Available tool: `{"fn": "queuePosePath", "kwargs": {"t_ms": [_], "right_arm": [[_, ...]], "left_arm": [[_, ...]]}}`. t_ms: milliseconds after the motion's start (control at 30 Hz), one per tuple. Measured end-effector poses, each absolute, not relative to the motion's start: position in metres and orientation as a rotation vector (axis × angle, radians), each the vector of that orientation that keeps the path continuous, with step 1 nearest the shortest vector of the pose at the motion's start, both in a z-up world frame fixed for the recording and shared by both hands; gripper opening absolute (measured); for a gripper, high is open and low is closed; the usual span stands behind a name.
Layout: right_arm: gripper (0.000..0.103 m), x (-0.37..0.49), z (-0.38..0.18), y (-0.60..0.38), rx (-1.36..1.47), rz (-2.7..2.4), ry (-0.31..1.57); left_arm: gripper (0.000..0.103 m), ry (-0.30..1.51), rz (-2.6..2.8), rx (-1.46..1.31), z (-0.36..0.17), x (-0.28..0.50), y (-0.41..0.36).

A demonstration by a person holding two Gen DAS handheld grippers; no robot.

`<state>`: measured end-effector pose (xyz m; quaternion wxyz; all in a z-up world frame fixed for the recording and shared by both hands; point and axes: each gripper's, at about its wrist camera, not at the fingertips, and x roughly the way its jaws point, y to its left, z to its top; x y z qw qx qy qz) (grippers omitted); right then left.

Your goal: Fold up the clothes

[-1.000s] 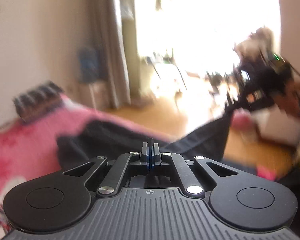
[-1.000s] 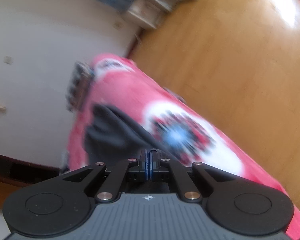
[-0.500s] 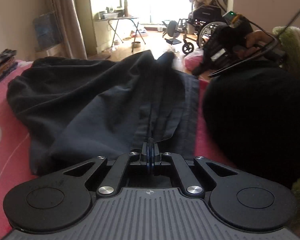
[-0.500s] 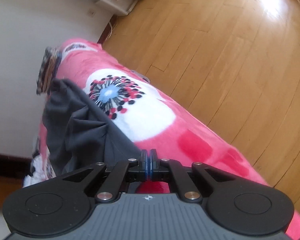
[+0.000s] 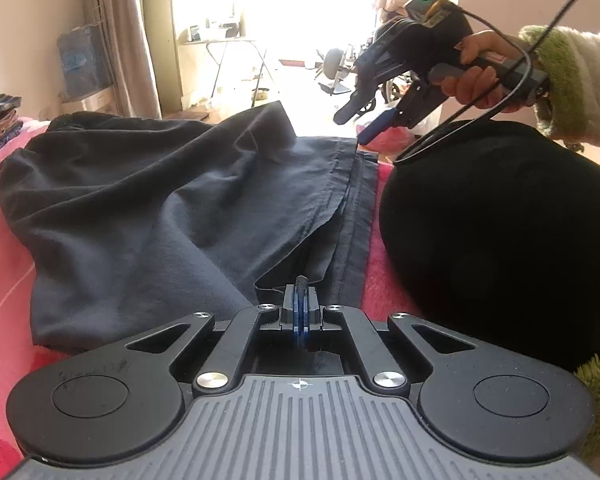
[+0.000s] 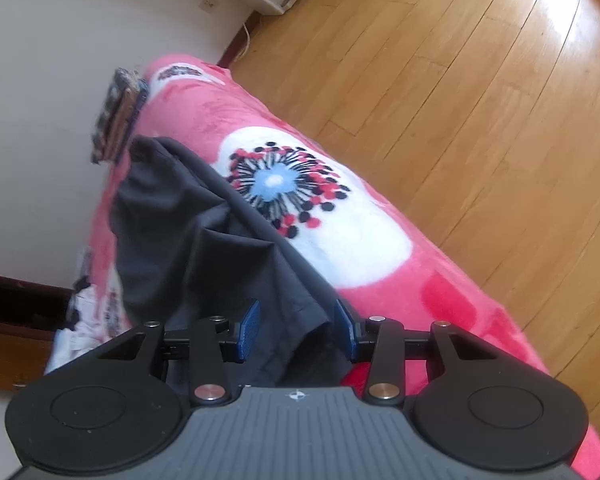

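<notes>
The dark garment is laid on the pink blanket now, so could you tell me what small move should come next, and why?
Probably open the left gripper: it is shut on the dark garment, which lies on the pink blanket, while the right gripper is opening, cloth loose between its pads.

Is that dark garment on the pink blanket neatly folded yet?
No. The dark garment lies doubled over but rumpled on the pink blanket, with loose ridges and uneven edges.
</notes>
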<state>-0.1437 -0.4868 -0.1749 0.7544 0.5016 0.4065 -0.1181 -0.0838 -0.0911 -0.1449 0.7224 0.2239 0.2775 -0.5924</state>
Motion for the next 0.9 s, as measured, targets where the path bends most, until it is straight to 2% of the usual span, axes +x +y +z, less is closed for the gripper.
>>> {"fn": "queuePosePath", "kwargs": {"t_ms": [200,400,433,467,567,733,900], "right_arm": [[0.044,-0.125,-0.169,-0.474,0.898,-0.243,0.951],[0.036,-0.11,-0.155,-0.448,0.638,-0.16,1.012],[0.029,-0.109,-0.156,-0.446,0.624,-0.155,1.021],[0.013,-0.108,-0.156,-0.444,0.607,-0.152,1.032],[0.001,-0.109,-0.155,-0.442,0.584,-0.162,1.031],[0.0,-0.123,-0.139,-0.442,0.604,-0.178,0.964],[0.0,-0.134,-0.144,-0.442,0.609,-0.195,0.994]], "left_arm": [[0.0,0.611,-1.29,0.498,-0.146,-0.08,-0.087],[0.0,0.615,-1.291,0.534,-0.146,-0.082,-0.086],[0.0,0.61,-1.29,0.541,-0.146,-0.083,-0.086],[0.0,0.608,-1.288,0.547,-0.145,-0.083,-0.085],[0.0,0.601,-1.28,0.556,-0.144,-0.084,-0.084],[0.0,0.585,-1.29,0.537,-0.134,-0.087,-0.079],[0.0,0.597,-1.319,0.565,-0.141,-0.094,-0.08]]}}
